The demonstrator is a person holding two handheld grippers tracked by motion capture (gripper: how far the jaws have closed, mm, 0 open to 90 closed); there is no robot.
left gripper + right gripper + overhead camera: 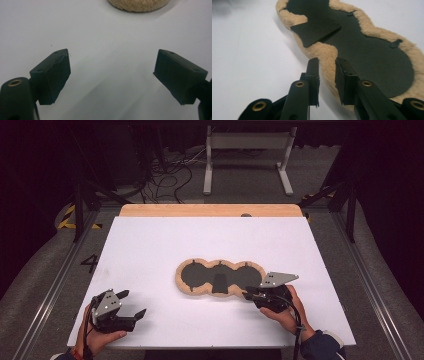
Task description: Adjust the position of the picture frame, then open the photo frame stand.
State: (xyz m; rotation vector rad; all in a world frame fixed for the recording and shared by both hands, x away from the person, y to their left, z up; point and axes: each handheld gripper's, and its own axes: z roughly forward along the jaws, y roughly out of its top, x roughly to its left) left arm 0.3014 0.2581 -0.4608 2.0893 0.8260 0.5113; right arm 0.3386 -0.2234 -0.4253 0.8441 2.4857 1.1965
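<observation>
While the left gripper (134, 305) sits near the front left corner of the white table (150, 245), its jaws stand spread wide with nothing between them, just bare matte tabletop showing in the gap in the left gripper view. The pads (52, 75) are chunky black blocks, a bit scuffed along one edge.

Over on the right, the right gripper (248, 294) is at the near right end of the fleece pad (220, 278), which lies flat around the middle of the table, a little right of centre. Its jaws are pulled in to a narrow gap, and in the right gripper view they straddle the fuzzy tan border (329, 56) of that pad. Whether the pads actually pinch the fleece or just hover around it, I honestly can't tell from this angle, since the edge drops out of sight behind the fingers.

That pad is a lumpy three-lobed shape, like three circles merged in a row. Its rim is curly tan sherpa-type fluff, and the inside is smooth, flat black material. A loose black flap (315, 29) with a rounded corner lies across the middle lobe, and a couple of small black tabs (396, 43) stick out at the far edge.
</observation>
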